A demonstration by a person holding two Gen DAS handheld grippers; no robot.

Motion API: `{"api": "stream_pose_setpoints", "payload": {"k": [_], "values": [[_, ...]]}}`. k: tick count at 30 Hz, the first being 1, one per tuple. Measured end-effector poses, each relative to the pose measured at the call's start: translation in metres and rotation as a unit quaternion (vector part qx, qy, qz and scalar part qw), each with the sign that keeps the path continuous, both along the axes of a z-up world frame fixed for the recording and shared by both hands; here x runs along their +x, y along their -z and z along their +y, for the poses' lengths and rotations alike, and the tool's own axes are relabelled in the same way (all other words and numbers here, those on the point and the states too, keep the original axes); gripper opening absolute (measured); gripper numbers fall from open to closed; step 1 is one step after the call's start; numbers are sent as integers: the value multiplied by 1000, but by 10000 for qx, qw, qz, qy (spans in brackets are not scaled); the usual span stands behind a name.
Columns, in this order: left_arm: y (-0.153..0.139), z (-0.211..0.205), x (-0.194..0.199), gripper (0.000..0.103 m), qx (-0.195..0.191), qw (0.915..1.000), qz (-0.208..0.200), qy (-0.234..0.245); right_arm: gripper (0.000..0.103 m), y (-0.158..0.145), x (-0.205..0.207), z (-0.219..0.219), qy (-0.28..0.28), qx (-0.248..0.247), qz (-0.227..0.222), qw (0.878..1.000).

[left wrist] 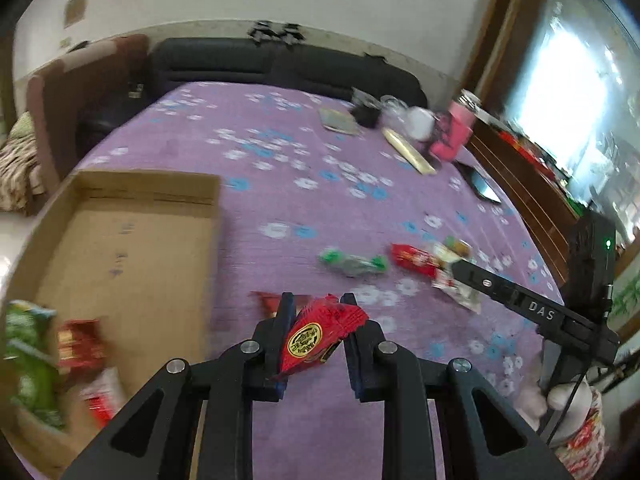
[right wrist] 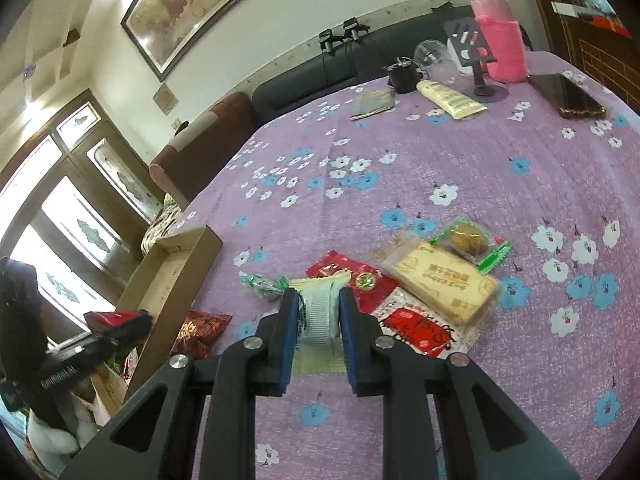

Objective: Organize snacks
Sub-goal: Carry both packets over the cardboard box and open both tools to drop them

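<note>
My left gripper (left wrist: 318, 308) is shut on a red snack packet (left wrist: 316, 336) with a round gold label, held above the purple flowered tablecloth (left wrist: 280, 200). It hangs just right of an open cardboard box (left wrist: 132, 248). A green bag (left wrist: 28, 360) and a red packet (left wrist: 80, 344) lie in the box's near end. My right gripper (right wrist: 318, 296) is shut on a pale white-green packet (right wrist: 320, 316), low over the table. Beyond it lie a red packet (right wrist: 352, 276), a beige biscuit pack (right wrist: 444, 280), a cookie in a green-edged wrapper (right wrist: 468, 240) and a green candy (right wrist: 262, 284).
At the table's far side stand a pink bottle (right wrist: 500, 40), a phone (right wrist: 568, 92), a cream tube (right wrist: 448, 98), a black cup (right wrist: 404, 76) and a small stand (right wrist: 480, 88). A dark red packet (right wrist: 200, 328) lies beside the box (right wrist: 172, 300). A dark sofa (left wrist: 280, 64) runs behind the table.
</note>
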State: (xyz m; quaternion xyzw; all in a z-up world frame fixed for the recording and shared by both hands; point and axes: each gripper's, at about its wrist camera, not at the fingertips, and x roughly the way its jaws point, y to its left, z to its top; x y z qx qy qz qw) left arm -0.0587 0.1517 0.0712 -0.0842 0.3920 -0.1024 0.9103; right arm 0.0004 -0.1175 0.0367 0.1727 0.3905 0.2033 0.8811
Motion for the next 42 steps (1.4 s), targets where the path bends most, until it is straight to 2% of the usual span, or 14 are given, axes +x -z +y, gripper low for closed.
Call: {"api": "stream_pose_setpoints", "payload": {"k": [8, 14, 22, 27, 33, 34, 36, 37, 39, 42], "values": [[-7, 89, -13, 23, -35, 9977, -22, -670, 20, -29, -10, 52, -527, -399, 8, 9978], [0, 137, 2, 23, -84, 9959, 120, -895, 20, -45, -7, 129, -1237, -412, 143, 9914], [17, 180, 37, 24, -309, 9924, 467, -1091, 20, -26, 5, 239, -1880, -594, 563, 9787], [34, 197, 54, 24, -464, 9894, 737, -1161, 20, -14, 10, 281, -2032, -891, 611, 9732], [40, 204, 58, 25, -708, 9876, 767, -1170, 20, -4, 14, 302, -2100, -1048, 665, 9698], [41, 204, 59, 26, -734, 9874, 762, -1173, 20, -3, 15, 304, -2114, -1075, 651, 9693], [40, 206, 59, 39, -777, 9872, 749, -1176, 20, -2, 14, 307, -2131, -1124, 610, 9686], [39, 207, 59, 42, -776, 9872, 734, -1181, 20, -2, 13, 309, -2134, -1152, 579, 9684], [37, 207, 57, 59, -762, 9874, 694, -1197, 21, -2, 12, 311, -2133, -1171, 536, 9685], [31, 208, 51, 67, -776, 9876, 576, -1241, 23, -4, 9, 310, -2110, -1136, 485, 9696]]}}
